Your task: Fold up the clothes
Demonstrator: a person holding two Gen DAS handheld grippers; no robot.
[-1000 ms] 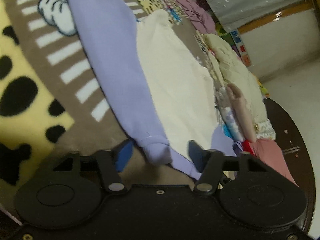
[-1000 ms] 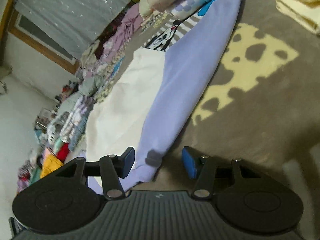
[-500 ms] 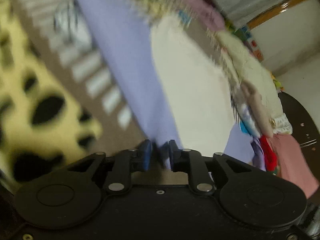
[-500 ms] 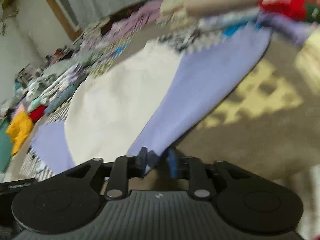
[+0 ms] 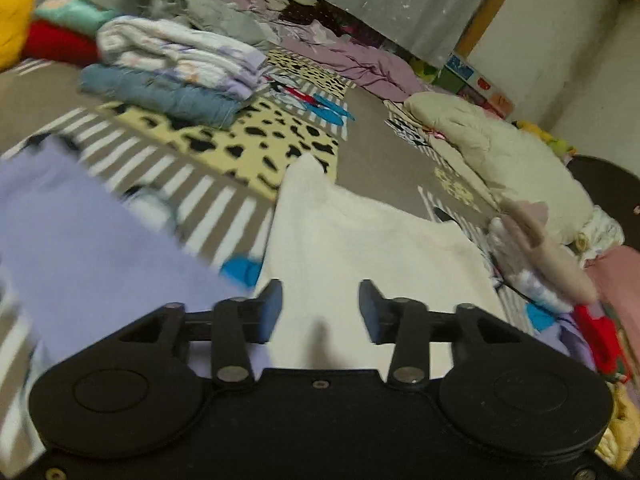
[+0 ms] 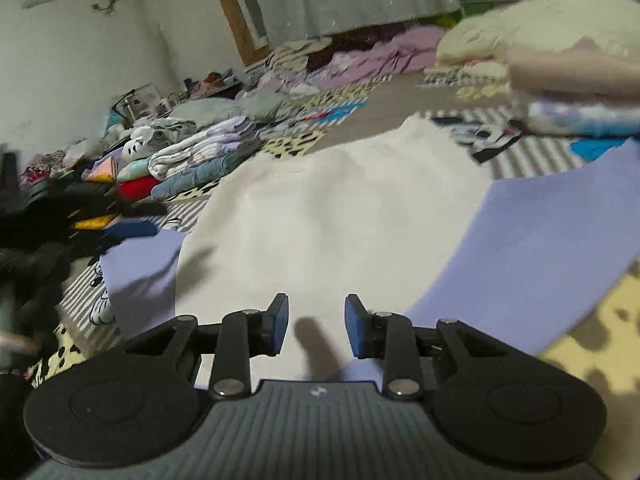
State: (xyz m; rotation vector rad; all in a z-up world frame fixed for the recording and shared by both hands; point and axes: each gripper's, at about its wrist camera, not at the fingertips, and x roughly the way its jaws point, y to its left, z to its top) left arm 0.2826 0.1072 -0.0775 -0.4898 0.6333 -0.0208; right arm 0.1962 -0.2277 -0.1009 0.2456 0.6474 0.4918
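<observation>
Fabric fills the space right under both tools: a cream-bodied top [image 5: 360, 248] with lilac sleeves lies spread flat on the patterned blanket [image 5: 224, 148] that carries everything here. My left gripper [image 5: 320, 310] hovers over the cream panel near its closest edge; its jaws are opening, and I see nothing between them, only cloth below and a thin shadow. My right gripper [image 6: 316, 322] is also unclenched and empty, its blue pads apart above the same panel, with a finger's shadow falling just ahead of it.

From the left wrist view, one lilac sleeve [image 5: 80, 248] lies out to the left of the cream body, blurred, over the blanket's striped band. From the right wrist view, the other lilac sleeve [image 6: 540, 248] runs off to the right toward the yellow spotted patch. I judge the top is laid out flat so each sleeve can be brought across the body, and that with both tools let go I am between grasps.

Beyond it, finished work sits in piles: a folded stack of blue and pale printed clothes [image 5: 172, 76] toward the blanket's far left, and a cream quilted bundle [image 5: 500, 160] along its right edge, likely kept aside to leave the middle free. Farther still, loose lilac and grey garments [image 5: 352, 60] crowd the far edge below a grey curtain [image 5: 400, 8].
</observation>
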